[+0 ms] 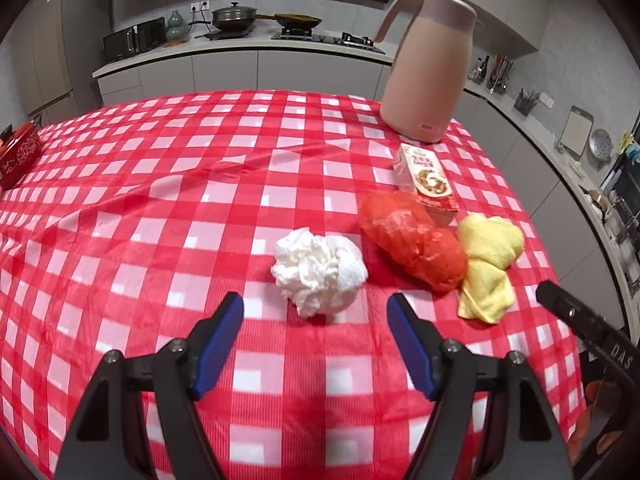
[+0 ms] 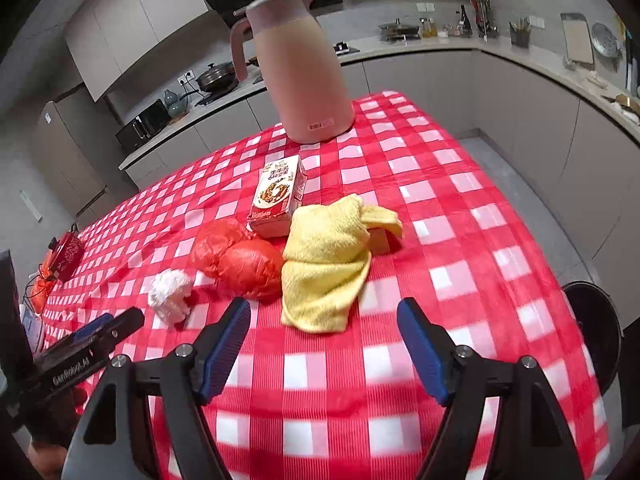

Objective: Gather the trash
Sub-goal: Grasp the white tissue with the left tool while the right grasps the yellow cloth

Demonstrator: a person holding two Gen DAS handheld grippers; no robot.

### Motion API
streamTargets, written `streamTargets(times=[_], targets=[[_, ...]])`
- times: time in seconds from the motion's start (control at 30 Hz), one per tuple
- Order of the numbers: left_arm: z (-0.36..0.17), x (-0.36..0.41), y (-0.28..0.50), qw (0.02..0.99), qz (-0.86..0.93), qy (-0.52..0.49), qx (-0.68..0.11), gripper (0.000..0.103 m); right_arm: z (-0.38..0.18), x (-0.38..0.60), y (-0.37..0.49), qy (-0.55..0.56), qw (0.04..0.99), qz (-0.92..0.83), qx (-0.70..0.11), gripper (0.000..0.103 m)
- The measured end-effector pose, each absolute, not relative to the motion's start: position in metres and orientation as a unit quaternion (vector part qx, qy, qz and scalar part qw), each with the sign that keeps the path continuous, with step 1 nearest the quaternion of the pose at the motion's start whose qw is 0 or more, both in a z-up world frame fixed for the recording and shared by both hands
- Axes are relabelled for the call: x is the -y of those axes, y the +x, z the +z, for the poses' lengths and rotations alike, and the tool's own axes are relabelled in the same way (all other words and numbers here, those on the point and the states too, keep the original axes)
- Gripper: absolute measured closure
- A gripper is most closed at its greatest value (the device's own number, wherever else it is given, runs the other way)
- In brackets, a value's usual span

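A crumpled white tissue [image 1: 320, 276] lies on the red checked tablecloth [image 1: 180, 200], just ahead of my open, empty left gripper [image 1: 316, 308]. To its right lie a crumpled red plastic bag [image 1: 412, 246], a small food carton [image 1: 426, 178] and a yellow cloth [image 1: 488, 264]. In the right wrist view my right gripper [image 2: 324, 312] is open and empty, just short of the yellow cloth [image 2: 324, 268], with the red bag [image 2: 240, 258], the tissue [image 2: 170, 294] and the carton [image 2: 276, 196] to its left and beyond.
A tall pink thermos jug [image 1: 428, 68] stands at the table's far right. A red patterned pot [image 1: 18, 152] sits at the far left edge. A dark round bin [image 2: 596, 332] stands by the table's right side. Kitchen counters run behind.
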State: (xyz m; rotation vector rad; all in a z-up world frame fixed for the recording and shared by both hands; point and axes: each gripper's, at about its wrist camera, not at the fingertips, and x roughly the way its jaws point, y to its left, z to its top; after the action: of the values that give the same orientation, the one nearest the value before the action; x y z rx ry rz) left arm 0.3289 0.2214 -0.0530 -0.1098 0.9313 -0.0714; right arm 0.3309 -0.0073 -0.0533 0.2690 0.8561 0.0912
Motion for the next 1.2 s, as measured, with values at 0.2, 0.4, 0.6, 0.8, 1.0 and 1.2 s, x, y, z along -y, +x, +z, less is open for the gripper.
streamTargets(times=[0.2, 0.4, 0.6, 0.8, 1.0, 1.2], targets=[[-0.071, -0.221, 0.356, 0.883, -0.022, -0.054, -0.465, 0.028, -0.065, 0.003, 0.375, 0.116, 0.894, 0.052, -0.429, 0.025], [-0.082, -0.219, 0.369, 0.879, -0.024, -0.055, -0.473, 0.028, -0.079, 0.005, 0.405, 0.107, 0.889, 0.044, -0.443, 0.025], [-0.096, -0.225, 0.376, 0.87, -0.022, -0.061, -0.488, 0.032, -0.098, 0.006, 0.42, 0.111, 0.877, 0.05, -0.465, 0.025], [-0.096, -0.226, 0.375, 0.874, -0.026, -0.066, -0.48, 0.053, -0.104, 0.001, 0.423, 0.115, 0.875, 0.077, -0.464, 0.052], [-0.086, -0.227, 0.371, 0.882, -0.031, -0.08, -0.464, 0.062, -0.094, 0.001, 0.414, 0.112, 0.885, 0.077, -0.445, 0.062], [-0.071, -0.223, 0.358, 0.889, -0.049, -0.074, -0.45, 0.062, -0.076, 0.014, 0.393, 0.125, 0.895, 0.059, -0.423, 0.062]])
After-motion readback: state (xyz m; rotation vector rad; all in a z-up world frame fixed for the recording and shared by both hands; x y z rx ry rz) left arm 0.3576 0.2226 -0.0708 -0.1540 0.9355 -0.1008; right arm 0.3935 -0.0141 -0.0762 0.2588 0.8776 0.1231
